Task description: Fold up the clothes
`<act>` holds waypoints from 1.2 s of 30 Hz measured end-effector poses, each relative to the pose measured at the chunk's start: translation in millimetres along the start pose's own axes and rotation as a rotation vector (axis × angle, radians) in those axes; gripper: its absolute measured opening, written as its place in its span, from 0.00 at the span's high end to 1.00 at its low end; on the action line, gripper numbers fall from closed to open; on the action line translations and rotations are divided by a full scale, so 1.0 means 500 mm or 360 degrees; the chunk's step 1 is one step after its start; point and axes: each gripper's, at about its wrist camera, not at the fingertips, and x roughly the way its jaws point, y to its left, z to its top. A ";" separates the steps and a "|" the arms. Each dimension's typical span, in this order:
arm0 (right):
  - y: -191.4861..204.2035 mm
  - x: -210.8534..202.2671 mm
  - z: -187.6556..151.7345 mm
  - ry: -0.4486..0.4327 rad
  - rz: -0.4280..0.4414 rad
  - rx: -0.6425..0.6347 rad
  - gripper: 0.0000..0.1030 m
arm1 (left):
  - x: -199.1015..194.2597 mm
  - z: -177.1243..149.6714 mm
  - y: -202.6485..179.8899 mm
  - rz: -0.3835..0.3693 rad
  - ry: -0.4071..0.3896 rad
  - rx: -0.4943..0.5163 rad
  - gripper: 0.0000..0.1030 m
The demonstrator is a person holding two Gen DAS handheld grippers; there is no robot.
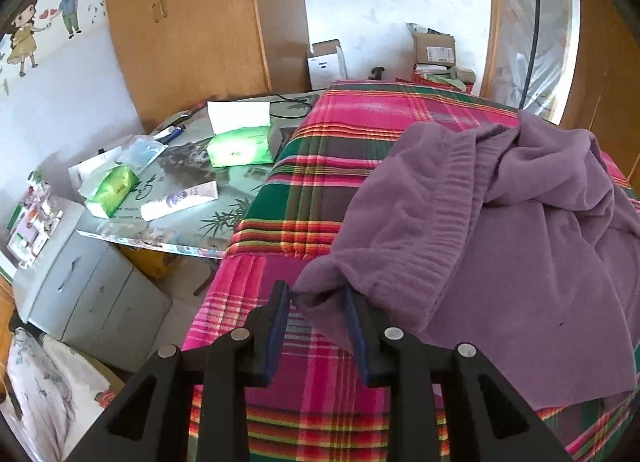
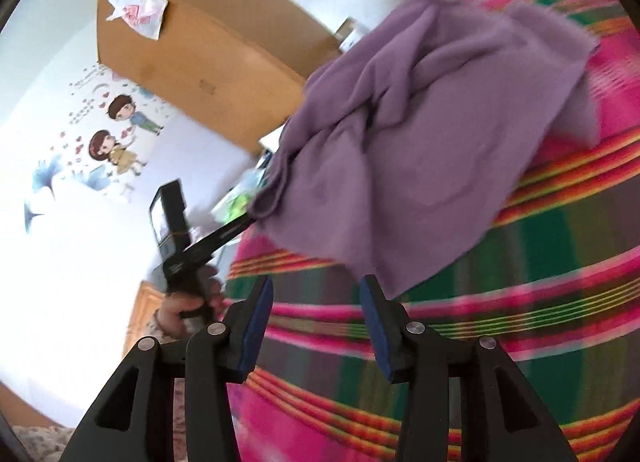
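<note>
Purple garment (image 1: 520,246) corner between left tongs (image 1: 318,294) on plaid blanket (image 1: 320,166)

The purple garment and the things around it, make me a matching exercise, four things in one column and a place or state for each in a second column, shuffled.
Things:
1. purple garment
2. right gripper
3. green tissue pack
4. white tube

Places or states:
A. open, holding nothing
B. standing on the side table with a white tissue sticking up
C. crumpled on the plaid bedspread
D. lying flat near the table's front edge

Pairs: 1-C, 2-A, 3-B, 4-D
</note>
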 end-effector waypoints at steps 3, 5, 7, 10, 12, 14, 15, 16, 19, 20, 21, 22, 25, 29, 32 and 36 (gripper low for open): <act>-0.009 0.035 0.003 0.0012 0.0031 0.0099 0.54 | 0.008 0.006 0.012 -0.0023 0.0025 -0.0065 0.72; -0.022 0.053 0.007 0.0008 0.0017 0.0182 0.54 | 0.015 0.009 0.017 -0.0039 0.0052 -0.0092 0.72; -0.032 0.066 0.009 -0.0016 -0.0022 0.0245 0.54 | 0.017 0.011 0.020 -0.0044 0.0071 -0.0111 0.72; -0.046 0.058 0.002 -0.0106 -0.0069 0.0338 0.54 | 0.017 0.016 0.016 -0.0025 0.0060 -0.0085 0.72; -0.053 0.059 0.005 -0.0145 -0.0078 0.0404 0.54 | 0.020 0.020 0.015 -0.0025 0.0064 -0.0085 0.72; -0.057 0.066 0.011 -0.0169 -0.0086 0.0437 0.54 | 0.021 0.021 0.014 -0.0041 0.0061 -0.0101 0.72; -0.057 0.069 0.013 -0.0180 -0.0086 0.0454 0.54 | 0.021 0.021 0.014 -0.0053 0.0062 -0.0104 0.72; -0.057 0.071 0.015 -0.0189 -0.0087 0.0465 0.54 | 0.023 0.021 0.014 -0.0065 0.0065 -0.0108 0.73; -0.060 0.078 0.022 -0.0195 -0.0106 0.0508 0.59 | 0.025 0.020 0.015 -0.0109 0.0077 -0.0132 0.85; -0.060 0.080 0.026 -0.0194 -0.0135 0.0508 0.67 | 0.024 0.020 0.015 -0.0115 0.0078 -0.0139 0.87; -0.062 0.080 0.028 -0.0187 -0.0162 0.0512 0.72 | 0.022 0.020 0.014 -0.0116 0.0073 -0.0137 0.88; -0.064 0.081 0.029 -0.0180 -0.0187 0.0516 0.83 | 0.020 0.020 0.015 -0.0124 0.0072 -0.0145 0.91; -0.073 0.080 0.033 -0.0160 -0.0237 0.0529 0.91 | 0.012 0.020 0.018 -0.0154 0.0072 -0.0177 0.94; -0.067 0.054 0.034 -0.0246 -0.0305 0.0418 0.97 | -0.006 0.013 0.031 -0.0256 0.0065 -0.0259 0.94; -0.056 0.027 0.036 -0.0331 -0.0325 0.0333 0.97 | -0.020 0.006 0.035 -0.0288 0.0064 -0.0302 0.95; -0.039 -0.007 0.035 -0.0401 -0.0339 0.0220 0.97 | -0.039 -0.005 0.040 -0.0325 0.0065 -0.0357 0.95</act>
